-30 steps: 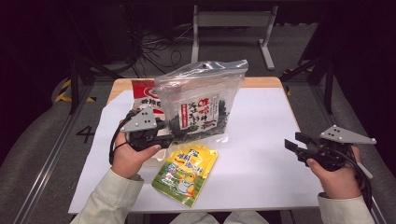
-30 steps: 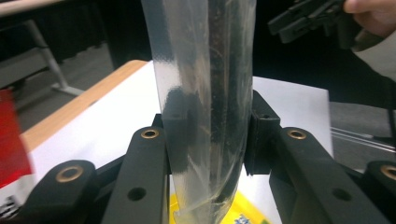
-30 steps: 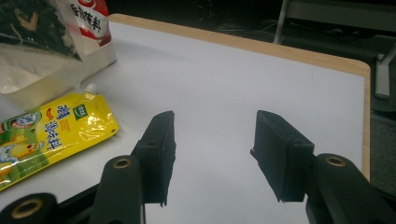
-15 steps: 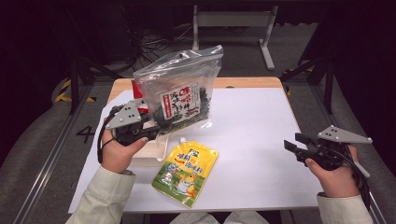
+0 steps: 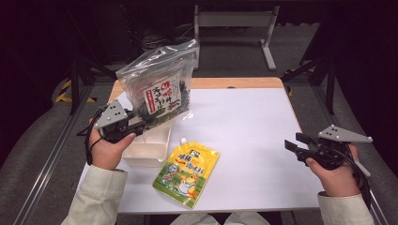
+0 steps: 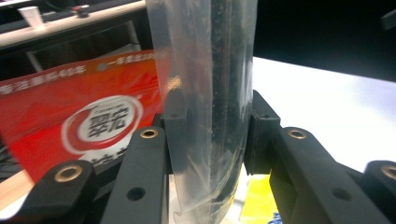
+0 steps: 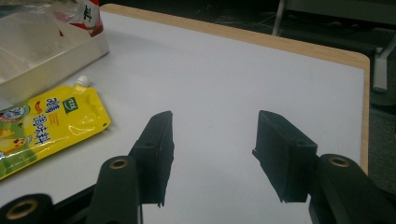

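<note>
One clear seaweed bag (image 5: 162, 91) clamped in left gripper (image 5: 123, 123) jaws, one yellow pouch (image 5: 187, 172), one white tray (image 5: 148, 149), right gripper (image 5: 300, 145) jaws apart, empty

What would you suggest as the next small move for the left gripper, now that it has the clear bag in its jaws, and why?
Probably lower the clear bag into the white tray. The left gripper is clamped on the bag's lower edge and holds it upright in the air just above that open tray, while the right gripper waits open and apart at the table's other side.
</note>
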`<state>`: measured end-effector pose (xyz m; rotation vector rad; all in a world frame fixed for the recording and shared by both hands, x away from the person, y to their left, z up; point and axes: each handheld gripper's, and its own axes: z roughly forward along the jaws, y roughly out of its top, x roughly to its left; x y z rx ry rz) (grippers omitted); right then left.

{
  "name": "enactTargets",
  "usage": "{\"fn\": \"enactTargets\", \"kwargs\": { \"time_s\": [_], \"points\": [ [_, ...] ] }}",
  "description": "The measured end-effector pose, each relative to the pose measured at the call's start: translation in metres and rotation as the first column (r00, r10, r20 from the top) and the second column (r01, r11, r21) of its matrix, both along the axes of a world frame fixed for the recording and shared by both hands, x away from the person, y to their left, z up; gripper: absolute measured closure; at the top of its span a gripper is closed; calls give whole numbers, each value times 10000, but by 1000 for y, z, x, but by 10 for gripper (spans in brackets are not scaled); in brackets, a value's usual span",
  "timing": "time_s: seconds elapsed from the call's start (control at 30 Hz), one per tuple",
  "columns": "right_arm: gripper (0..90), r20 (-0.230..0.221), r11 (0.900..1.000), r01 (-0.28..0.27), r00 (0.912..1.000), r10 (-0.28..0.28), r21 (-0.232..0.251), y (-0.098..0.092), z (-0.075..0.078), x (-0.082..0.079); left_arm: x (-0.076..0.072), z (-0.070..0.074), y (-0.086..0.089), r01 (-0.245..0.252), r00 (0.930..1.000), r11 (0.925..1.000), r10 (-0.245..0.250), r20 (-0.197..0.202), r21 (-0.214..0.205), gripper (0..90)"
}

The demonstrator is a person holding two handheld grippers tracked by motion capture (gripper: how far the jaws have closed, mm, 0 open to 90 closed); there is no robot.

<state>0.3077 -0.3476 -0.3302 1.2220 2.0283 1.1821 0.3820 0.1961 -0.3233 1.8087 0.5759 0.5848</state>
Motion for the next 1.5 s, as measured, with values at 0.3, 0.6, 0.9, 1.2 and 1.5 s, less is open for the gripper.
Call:
{"fn": "enactTargets", "kwargs": {
  "time_s": [0.3, 0.6, 0.9, 1.2, 1.5],
  "points": [
    [456, -17, 10000, 9, 10000, -9, -52, -1, -1, 1, 5, -6, 13, -306, 9995, 9995, 305, 101, 89, 672],
    [447, -88, 10000, 32, 10000, -32, -11, 0, -2, 1, 14, -22, 25, -850, 9960, 9963, 852, -251, 87, 672],
    [436, -133, 10000, 61, 9999, -61, 46, -1, -2, 1, 15, -32, 35, -853, 9951, 9963, 858, -500, 130, 672],
    [427, -217, 10000, -16, 9998, 17, 52, 1, -4, 2, 16, -45, 43, -923, 9921, 9955, 937, -838, 201, 671],
    [422, -209, 10000, -9, 9998, 10, 68, 0, -4, 2, 18, -52, 47, -935, 9912, 9953, 953, -920, 237, 671]
  ]
}}
